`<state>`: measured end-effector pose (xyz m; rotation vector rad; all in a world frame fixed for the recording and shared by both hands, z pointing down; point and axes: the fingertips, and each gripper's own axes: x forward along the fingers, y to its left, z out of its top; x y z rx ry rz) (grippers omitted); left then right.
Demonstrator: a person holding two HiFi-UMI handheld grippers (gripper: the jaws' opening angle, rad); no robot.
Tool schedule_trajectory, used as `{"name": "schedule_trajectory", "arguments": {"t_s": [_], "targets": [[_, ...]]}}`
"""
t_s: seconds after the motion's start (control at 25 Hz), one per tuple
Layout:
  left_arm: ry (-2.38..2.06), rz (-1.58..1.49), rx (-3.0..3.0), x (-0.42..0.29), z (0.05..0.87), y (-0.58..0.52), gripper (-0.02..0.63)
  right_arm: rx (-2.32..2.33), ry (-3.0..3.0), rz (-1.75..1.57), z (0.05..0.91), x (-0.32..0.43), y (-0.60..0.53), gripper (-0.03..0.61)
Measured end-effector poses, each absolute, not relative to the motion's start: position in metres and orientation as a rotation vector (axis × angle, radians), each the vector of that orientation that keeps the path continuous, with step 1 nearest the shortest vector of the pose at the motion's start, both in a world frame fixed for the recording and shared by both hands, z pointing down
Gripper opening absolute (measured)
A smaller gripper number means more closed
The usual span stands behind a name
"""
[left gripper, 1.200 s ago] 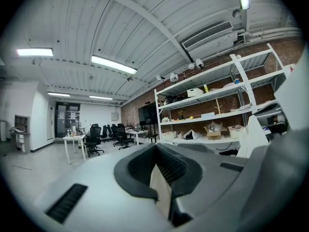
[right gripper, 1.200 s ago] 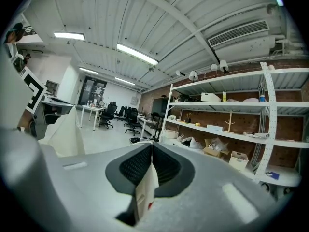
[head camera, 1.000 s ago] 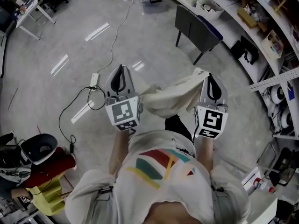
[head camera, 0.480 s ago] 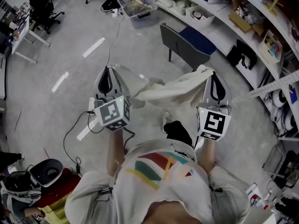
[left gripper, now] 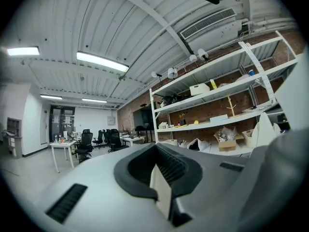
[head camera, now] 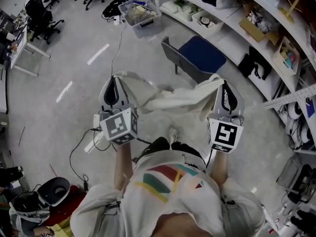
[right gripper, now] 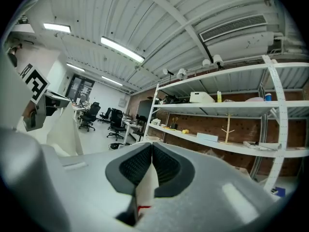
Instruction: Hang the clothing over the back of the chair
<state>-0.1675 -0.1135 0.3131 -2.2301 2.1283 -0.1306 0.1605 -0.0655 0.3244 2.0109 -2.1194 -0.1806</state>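
A cream-white garment [head camera: 170,98] hangs stretched between my two grippers in the head view. My left gripper [head camera: 113,78] is shut on its left edge, and a fold of the cloth [left gripper: 161,190] shows pinched between the jaws in the left gripper view. My right gripper [head camera: 224,83] is shut on the garment's right end, with cloth [right gripper: 146,185] clamped between its jaws. The chair [head camera: 193,57], grey-backed with a blue seat, stands on the floor just beyond the garment, its back toward me. Both grippers point level, short of the chair.
Shelving [head camera: 256,19] with boxes and bags runs along the right. A clear plastic bin [head camera: 139,18] stands behind the chair. A power strip and cable [head camera: 94,137] lie on the floor at left. Office chairs [head camera: 37,11] and desks are at far left.
Both grippers have carried the garment forward across the floor. The chair now lies close ahead of the cloth, nearer than a second ago. The grips are unchanged.
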Motion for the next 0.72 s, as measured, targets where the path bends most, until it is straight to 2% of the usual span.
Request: {"name": "schedule_trajectory", "arguments": {"t_s": [0.48, 0.72], "targets": [[2.013, -0.048, -2.339, -0.144, 0.305, -0.200, 0.014, 2.128, -1.998, -0.205, 0.311, 0.181, -0.111, 0.011], [1.904, -0.004, -2.351, -0.129, 0.277, -0.242, 0.014, 2.213, -1.934, -0.214, 0.295, 0.190, -0.130, 0.011]]}}
